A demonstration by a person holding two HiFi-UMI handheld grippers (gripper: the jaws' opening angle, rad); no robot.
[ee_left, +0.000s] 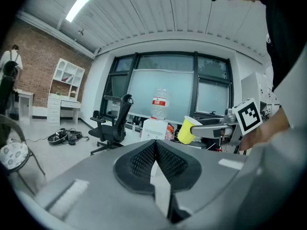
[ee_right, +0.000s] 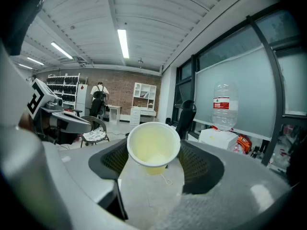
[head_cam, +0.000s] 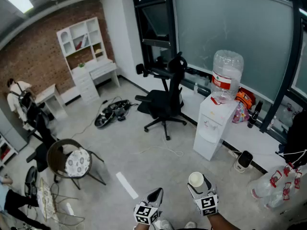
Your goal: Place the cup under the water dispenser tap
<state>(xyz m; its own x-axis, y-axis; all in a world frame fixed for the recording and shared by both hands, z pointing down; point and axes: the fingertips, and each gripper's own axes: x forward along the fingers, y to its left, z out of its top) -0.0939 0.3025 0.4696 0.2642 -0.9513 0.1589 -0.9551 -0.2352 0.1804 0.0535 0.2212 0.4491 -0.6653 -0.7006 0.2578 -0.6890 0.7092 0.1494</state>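
A yellow paper cup (ee_right: 153,149) with a white rim sits upright between the jaws of my right gripper (ee_right: 154,163), which is shut on it. The head view shows the cup (head_cam: 195,179) from above at the tip of the right gripper (head_cam: 198,184), low in the picture. The left gripper view catches the same cup (ee_left: 186,129) at its right. My left gripper (ee_left: 154,164) is shut with nothing in it, and it (head_cam: 155,196) sits beside the right one. The white water dispenser (head_cam: 213,126), with a clear bottle (head_cam: 226,75) on top, stands well ahead by the window wall.
A black office chair (head_cam: 165,99) stands left of the dispenser. A round chair with a patterned cushion (head_cam: 72,162) is at the left. Cables and headgear (head_cam: 111,112) lie on the floor. White bags (head_cam: 278,183) sit at the right. A person (head_cam: 17,99) stands far left by a desk.
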